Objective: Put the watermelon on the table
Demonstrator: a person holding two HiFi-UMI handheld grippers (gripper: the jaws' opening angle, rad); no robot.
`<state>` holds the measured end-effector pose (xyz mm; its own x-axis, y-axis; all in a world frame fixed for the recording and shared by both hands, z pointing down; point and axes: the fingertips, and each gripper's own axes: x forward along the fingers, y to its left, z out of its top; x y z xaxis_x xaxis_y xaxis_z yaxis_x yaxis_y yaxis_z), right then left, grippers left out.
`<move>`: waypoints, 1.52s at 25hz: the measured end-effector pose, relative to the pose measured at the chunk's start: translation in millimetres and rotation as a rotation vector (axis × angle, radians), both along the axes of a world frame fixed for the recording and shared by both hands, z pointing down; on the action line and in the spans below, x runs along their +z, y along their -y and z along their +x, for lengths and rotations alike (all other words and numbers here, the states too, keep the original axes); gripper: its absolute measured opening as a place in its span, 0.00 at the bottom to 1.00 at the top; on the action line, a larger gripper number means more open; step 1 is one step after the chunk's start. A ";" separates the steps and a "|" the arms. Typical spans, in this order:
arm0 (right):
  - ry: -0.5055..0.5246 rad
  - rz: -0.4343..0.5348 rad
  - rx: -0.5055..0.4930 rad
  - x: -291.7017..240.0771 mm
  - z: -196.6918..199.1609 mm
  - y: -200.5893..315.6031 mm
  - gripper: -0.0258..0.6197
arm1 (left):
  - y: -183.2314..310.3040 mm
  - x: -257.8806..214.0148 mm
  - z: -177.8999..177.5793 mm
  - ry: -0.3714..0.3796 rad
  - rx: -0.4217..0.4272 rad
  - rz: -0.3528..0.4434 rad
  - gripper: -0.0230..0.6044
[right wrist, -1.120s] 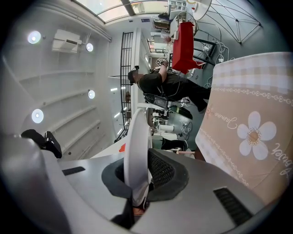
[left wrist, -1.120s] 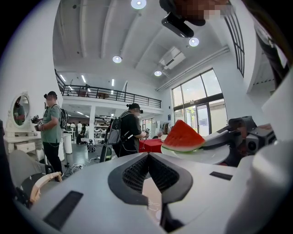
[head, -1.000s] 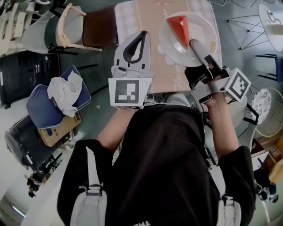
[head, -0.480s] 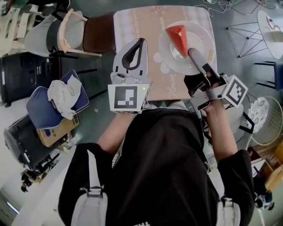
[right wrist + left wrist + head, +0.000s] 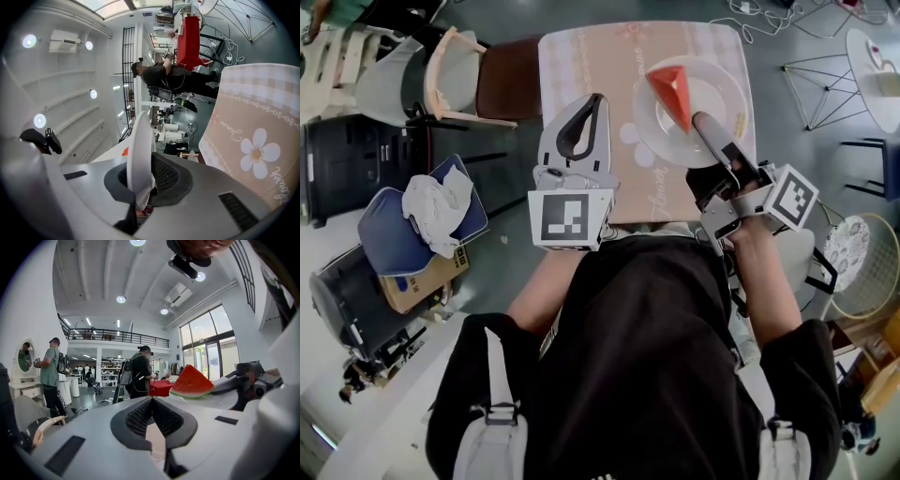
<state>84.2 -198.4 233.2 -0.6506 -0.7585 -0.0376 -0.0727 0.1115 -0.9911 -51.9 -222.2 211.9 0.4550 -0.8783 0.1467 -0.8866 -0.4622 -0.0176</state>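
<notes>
A red watermelon wedge [image 5: 672,92] is carried on a round white plate [image 5: 717,89] above the beige flowered table [image 5: 591,56], rim pinched by the right gripper [image 5: 701,123], likely to spare the fruit; the left gripper [image 5: 597,101] is closed, empty.

Plate [image 5: 722,89]: seen as white, glossy, smooth, ceramic-like. Watermelon [image 5: 672,92]: red flesh, moist-looking, slight sheen. Tablecloth [image 5: 591,56]: matt beige cloth, printed w/ flowers & checks. Left gripper [image 5: 598,101] & right gripper [image 5: 701,122]: shells judged matt pale plastic; pads [image 5: 138,418] black, ribbed, rubbery. Marker cube [image 5: 570,217]: flat matt print. Chair [image 5: 441,61]: pale wood frame, smooth brown seat. Floor [image 5: 516,202]: grey, polished, reflective. Box [image 5: 417,281]: plain cardboard. White cloth [image 5: 436,202]: crumpled, soft, on blue fabric cushion [image 5: 384,239].
</notes>
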 end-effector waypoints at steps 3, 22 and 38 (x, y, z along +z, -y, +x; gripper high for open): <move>-0.007 0.000 -0.010 5.4 2.0 5.1 0.08 | 3.6 4.8 1.0 0.000 -0.006 -0.013 0.05; -0.022 -0.016 -0.017 65.1 5.8 36.7 0.08 | 31.5 63.1 -8.4 0.022 -0.007 -0.116 0.05; -0.004 -0.040 -0.055 117.8 -4.9 38.9 0.08 | 34.4 118.6 -13.7 0.020 0.010 -0.174 0.05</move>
<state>79.3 -237.4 351.0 -0.6914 -0.7224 -0.0051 -0.0717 0.0757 -0.9945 -65.7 -256.6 330.6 0.4587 -0.8346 0.3051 -0.8824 -0.4682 0.0460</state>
